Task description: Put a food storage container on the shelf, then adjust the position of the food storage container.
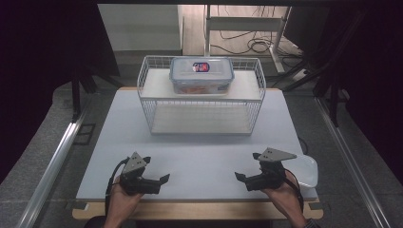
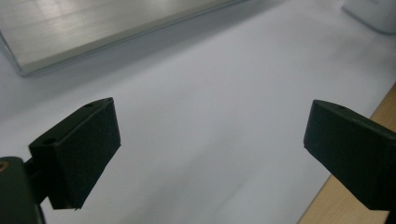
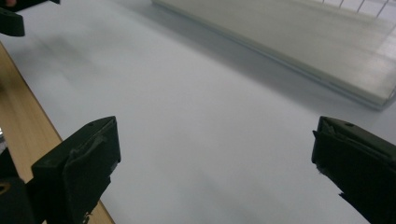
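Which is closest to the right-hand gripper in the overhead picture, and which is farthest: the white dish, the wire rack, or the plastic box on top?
From the right gripper:
1. White dish, just beside it at the table's right edge.
2. Wire rack, mid-table, farther forward.
3. Plastic box, on the rack's top shelf, farthest back.

A lab-like recording room: black curtains (image 1: 43, 57), aluminium rails (image 1: 52, 166), loose floor cables (image 1: 252, 45) around a white table (image 1: 199, 161).

White lid (image 1: 309, 171) partly behind right gripper (image 1: 251, 167)
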